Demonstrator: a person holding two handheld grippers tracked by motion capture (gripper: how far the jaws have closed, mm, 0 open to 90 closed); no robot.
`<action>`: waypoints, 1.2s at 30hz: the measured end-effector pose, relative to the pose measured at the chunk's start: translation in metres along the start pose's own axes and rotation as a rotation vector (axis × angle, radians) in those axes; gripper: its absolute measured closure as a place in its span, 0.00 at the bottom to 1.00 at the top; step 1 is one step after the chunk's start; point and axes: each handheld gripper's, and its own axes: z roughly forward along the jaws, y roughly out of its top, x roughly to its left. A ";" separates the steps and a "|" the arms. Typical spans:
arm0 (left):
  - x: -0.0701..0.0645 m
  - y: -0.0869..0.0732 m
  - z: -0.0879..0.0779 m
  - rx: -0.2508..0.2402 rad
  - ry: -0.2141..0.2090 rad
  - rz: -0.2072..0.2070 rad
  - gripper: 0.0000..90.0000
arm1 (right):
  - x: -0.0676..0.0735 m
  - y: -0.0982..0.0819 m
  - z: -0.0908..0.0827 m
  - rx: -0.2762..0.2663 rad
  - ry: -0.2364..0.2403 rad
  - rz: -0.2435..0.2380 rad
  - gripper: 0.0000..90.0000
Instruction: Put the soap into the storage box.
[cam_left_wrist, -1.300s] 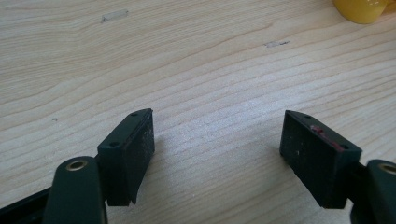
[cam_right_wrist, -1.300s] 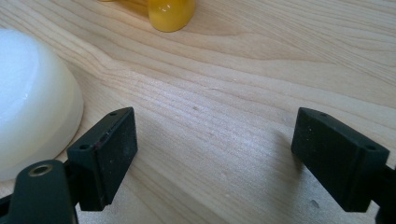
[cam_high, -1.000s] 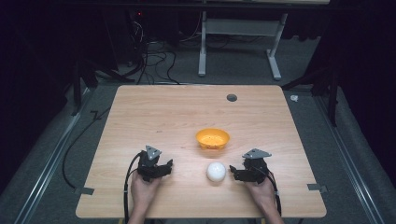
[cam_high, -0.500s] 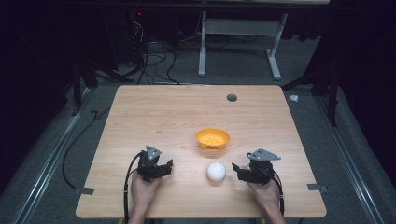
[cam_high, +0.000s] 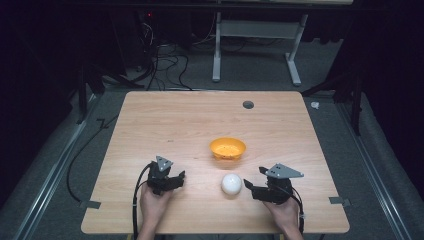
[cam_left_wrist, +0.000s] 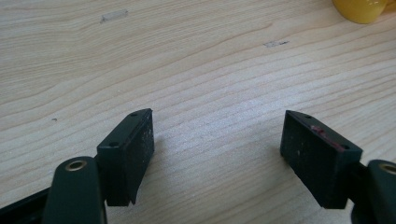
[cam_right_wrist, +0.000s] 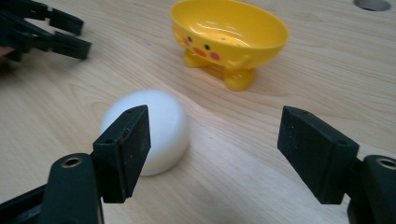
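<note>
A white ball (cam_high: 231, 184) lies on the wooden table (cam_high: 200, 120), just in front of a yellow bowl with a face and little feet (cam_high: 227, 148). My right gripper (cam_high: 252, 181) is to the ball's right and points at it. In the right gripper view the ball (cam_right_wrist: 149, 135) sits behind the left jaw, the bowl (cam_right_wrist: 229, 32) stands beyond it, and the right gripper (cam_right_wrist: 215, 130) is open with nothing between its jaws, which have just been closing. My left gripper (cam_high: 180, 179) rests left of the ball. In its own view the left gripper (cam_left_wrist: 217, 135) is open over bare wood.
A round cable hole (cam_high: 248, 104) sits near the table's far edge. A white desk frame (cam_high: 255, 45) and loose cables (cam_high: 165, 60) lie on the dark floor behind. Tape tabs mark the near corners (cam_high: 339, 201). The left gripper (cam_right_wrist: 46, 30) appears at the right gripper view's top left.
My right gripper has drawn a little to the right, away from the ball, and risen slightly. The ball, the bowl and my left gripper have stayed where they were.
</note>
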 end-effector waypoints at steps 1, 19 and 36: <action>0.000 0.000 0.000 0.000 0.000 0.000 0.29 | 0.002 0.001 0.000 -0.001 0.008 -0.004 0.29; 0.000 0.000 0.000 0.000 0.000 0.001 0.29 | 0.033 0.011 0.028 0.030 0.108 -0.088 0.25; 0.000 0.000 0.000 0.000 0.001 0.001 0.29 | 0.037 0.002 0.051 0.113 0.078 -0.110 0.21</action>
